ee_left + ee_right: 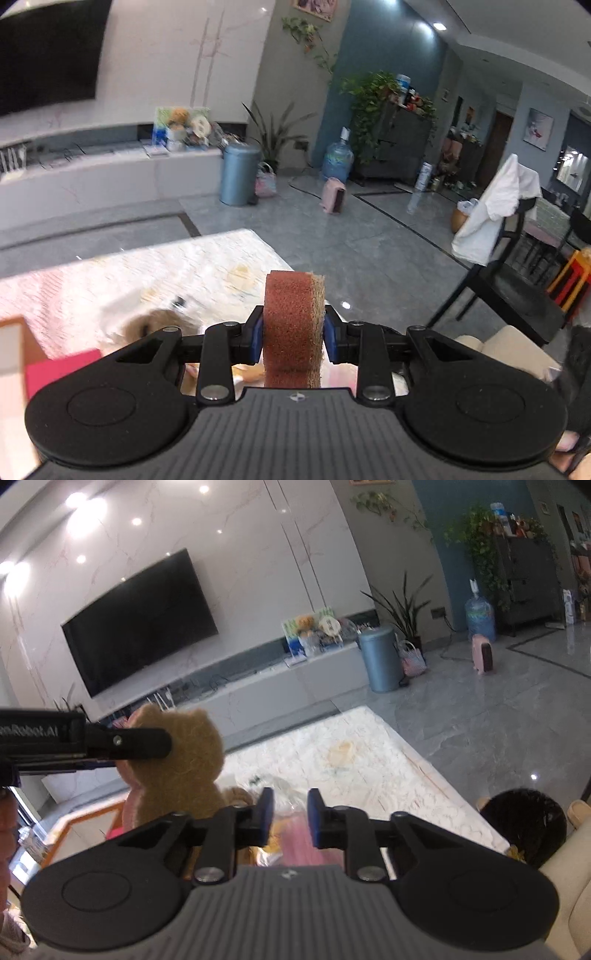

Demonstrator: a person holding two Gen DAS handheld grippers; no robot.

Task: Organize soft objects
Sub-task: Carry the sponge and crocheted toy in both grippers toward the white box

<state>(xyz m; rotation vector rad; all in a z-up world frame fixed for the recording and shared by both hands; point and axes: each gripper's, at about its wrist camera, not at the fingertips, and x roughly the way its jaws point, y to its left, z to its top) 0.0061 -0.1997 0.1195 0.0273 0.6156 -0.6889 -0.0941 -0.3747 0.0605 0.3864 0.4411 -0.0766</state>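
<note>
Our left gripper (293,334) holds a bear-shaped sponge (293,325) upright between its fingers, lifted above the desk (207,266) near its right edge. Our right gripper (290,819) hangs narrow and empty over remaining toys, so we judge it nearer them.

surface: pale marble-patterned table (388,753), far edge meeting grey tiled floor (480,716) | on it: yellowish smudge-like item (341,752) toward far right; clear crumpled plastic (284,794) near middle; pink soft item (299,840) at near edge; blurred tan plush (155,325) near left
</note>
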